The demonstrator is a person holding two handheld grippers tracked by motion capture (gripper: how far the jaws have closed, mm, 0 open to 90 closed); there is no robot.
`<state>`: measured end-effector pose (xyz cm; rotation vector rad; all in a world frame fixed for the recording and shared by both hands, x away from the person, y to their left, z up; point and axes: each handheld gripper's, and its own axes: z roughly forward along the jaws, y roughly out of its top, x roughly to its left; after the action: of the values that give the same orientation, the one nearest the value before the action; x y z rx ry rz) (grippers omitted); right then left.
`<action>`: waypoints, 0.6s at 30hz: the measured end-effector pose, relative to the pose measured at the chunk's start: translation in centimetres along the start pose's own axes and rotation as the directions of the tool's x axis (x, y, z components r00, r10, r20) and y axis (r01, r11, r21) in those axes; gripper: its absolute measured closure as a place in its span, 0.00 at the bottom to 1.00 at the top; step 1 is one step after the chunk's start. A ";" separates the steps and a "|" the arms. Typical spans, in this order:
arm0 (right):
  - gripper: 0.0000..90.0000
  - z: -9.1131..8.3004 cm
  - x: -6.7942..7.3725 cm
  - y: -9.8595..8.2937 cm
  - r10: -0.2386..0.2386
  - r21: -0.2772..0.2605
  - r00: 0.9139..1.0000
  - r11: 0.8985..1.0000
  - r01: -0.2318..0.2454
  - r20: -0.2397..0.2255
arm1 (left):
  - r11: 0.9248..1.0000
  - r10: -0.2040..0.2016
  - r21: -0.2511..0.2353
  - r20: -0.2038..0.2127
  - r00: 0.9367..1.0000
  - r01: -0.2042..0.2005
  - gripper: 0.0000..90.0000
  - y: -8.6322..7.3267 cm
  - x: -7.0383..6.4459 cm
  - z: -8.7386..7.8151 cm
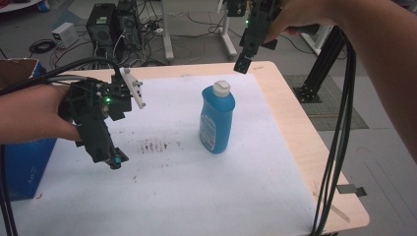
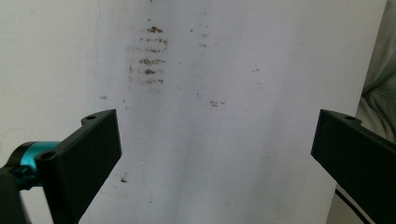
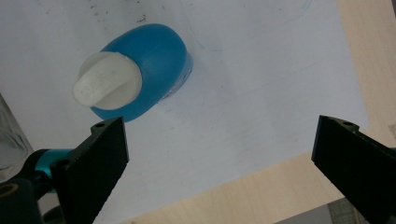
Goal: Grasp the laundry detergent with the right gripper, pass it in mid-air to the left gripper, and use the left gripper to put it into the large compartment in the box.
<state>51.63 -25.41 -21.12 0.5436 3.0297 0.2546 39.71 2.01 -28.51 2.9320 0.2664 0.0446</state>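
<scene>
A blue bottle with a white cap stands upright on the white sheet near the table's middle. My left gripper hovers over the sheet left of the bottle, jaws pointing down. In the left gripper view it is open with nothing between the jaws, above brown stains. My right gripper hangs high over the table's far edge, behind and above the bottle. In the right gripper view it is open and empty, and the bottle and cap lie below, toward the left jaw.
The wooden table shows bare along its right side. A blue box and a cardboard box stand at the left. Black cables hang down at the right. Computer towers and a black stand are on the floor beyond.
</scene>
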 end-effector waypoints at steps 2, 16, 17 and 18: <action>0.03 0.0 0.1 -0.5 0.040 -0.008 0.999 0.999 -0.040 0.002 | 1.000 0.004 0.003 0.001 1.000 -0.004 0.02 0.0 0.0 0.0; 0.04 0.7 2.0 -3.9 0.263 -0.026 0.965 0.964 -0.263 -0.009 | 1.000 0.007 -0.023 0.008 1.000 -0.007 0.02 0.0 0.0 0.5; 0.04 0.7 2.0 -3.9 0.263 -0.026 0.965 0.964 -0.263 -0.009 | 1.000 0.007 -0.023 0.008 1.000 -0.007 0.02 0.0 0.0 0.5; 0.03 0.8 2.2 -4.0 0.275 -0.023 0.962 0.961 -0.275 -0.010 | 1.000 0.008 -0.023 0.008 1.000 -0.008 0.02 0.1 0.0 0.5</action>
<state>48.24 -28.18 -22.68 0.9641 2.9452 0.3045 39.77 1.85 -28.99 2.9101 0.2516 0.0366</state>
